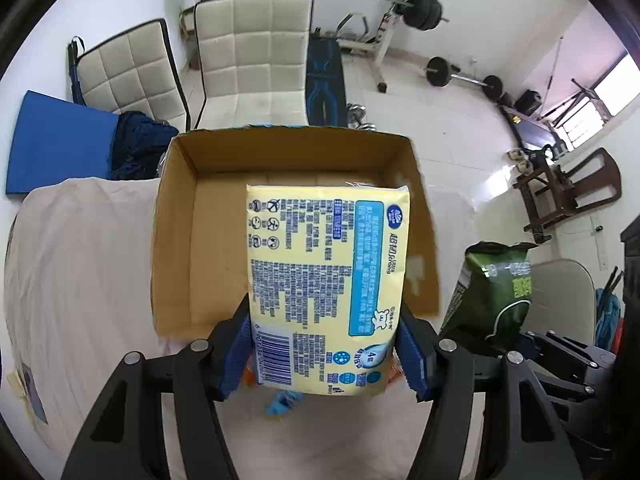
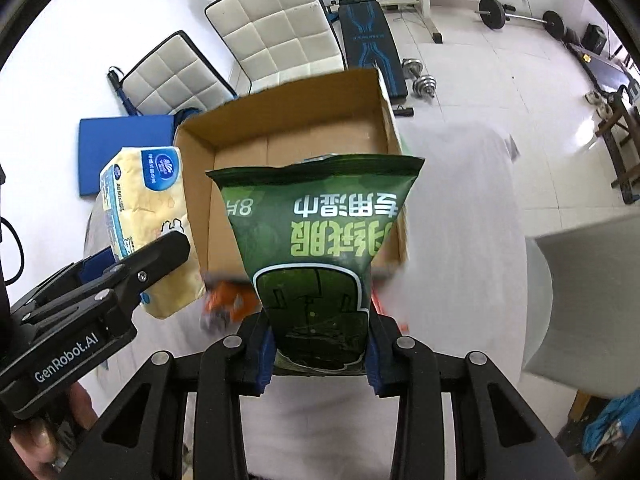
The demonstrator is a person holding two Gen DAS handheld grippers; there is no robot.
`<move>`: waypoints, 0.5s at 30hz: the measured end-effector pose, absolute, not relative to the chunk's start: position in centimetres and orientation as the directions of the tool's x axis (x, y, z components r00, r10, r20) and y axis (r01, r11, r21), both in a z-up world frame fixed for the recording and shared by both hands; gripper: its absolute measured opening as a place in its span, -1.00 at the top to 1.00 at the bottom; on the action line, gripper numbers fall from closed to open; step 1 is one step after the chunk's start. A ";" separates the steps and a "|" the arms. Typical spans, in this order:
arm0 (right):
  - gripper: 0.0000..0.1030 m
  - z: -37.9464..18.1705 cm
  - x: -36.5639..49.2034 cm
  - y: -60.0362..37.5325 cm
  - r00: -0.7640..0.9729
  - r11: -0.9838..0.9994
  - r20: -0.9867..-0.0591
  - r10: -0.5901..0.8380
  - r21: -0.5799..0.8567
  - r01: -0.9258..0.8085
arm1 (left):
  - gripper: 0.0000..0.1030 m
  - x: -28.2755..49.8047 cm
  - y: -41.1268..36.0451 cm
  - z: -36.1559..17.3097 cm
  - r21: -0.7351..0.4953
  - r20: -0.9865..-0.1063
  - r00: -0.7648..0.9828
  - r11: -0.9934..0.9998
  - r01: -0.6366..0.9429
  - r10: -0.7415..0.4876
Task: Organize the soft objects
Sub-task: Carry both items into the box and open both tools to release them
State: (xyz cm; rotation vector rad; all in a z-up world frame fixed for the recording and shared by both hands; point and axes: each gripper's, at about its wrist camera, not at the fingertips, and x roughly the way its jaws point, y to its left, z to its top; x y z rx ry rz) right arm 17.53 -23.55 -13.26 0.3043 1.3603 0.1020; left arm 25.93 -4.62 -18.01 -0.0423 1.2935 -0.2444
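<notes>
My left gripper [image 1: 325, 354] is shut on a yellow tissue pack [image 1: 324, 264] with blue print and holds it over the near edge of an open cardboard box [image 1: 180, 240] that looks empty. My right gripper [image 2: 320, 354] is shut on a green wet-wipes pack [image 2: 320, 236] and holds it above the box's [image 2: 288, 128] near side. The green pack [image 1: 496, 288] shows right of the box in the left wrist view. The yellow pack [image 2: 148, 216] and left gripper [image 2: 120, 280] show at the left in the right wrist view.
The box stands on a table under a pale cloth [image 1: 80, 280]. Small orange and blue items [image 2: 228, 300] lie on the cloth near the box's front edge. Two white padded chairs [image 1: 252, 60] and a blue mat [image 1: 56, 148] stand behind. Gym equipment [image 1: 416, 8] fills the back.
</notes>
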 end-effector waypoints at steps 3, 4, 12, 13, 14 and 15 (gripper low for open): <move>0.27 -14.6 21.0 -23.1 0.195 0.960 -0.954 0.230 0.254 0.113 | -0.19 30.1 -4.5 -19.6 -0.195 -0.958 0.187 0.971 0.141 -0.219; 0.27 -15.9 22.1 -22.3 0.183 0.959 -0.954 0.236 0.260 0.115 | -0.19 31.1 -4.5 -20.3 -0.206 -0.959 0.168 0.968 0.141 -0.228; 0.27 -22.9 31.2 -21.2 0.075 0.962 -0.967 0.242 0.249 0.115 | -0.19 38.8 -4.7 -27.7 -0.301 -0.954 -0.023 0.950 0.086 -0.300; 0.27 -24.1 32.2 -21.2 0.062 0.964 -0.970 0.236 0.242 0.109 | -0.19 39.5 -4.9 -28.6 -0.310 -0.951 -0.044 0.947 0.080 -0.307; 0.27 -24.7 32.8 -21.1 0.051 0.966 -0.971 0.234 0.238 0.103 | -0.19 40.1 -4.9 -29.4 -0.311 -0.950 -0.060 0.947 0.075 -0.307; 0.27 -25.4 33.2 -21.1 0.044 0.966 -0.972 0.229 0.233 0.108 | -0.19 40.4 -5.1 -30.0 -0.313 -0.949 -0.074 0.947 0.078 -0.307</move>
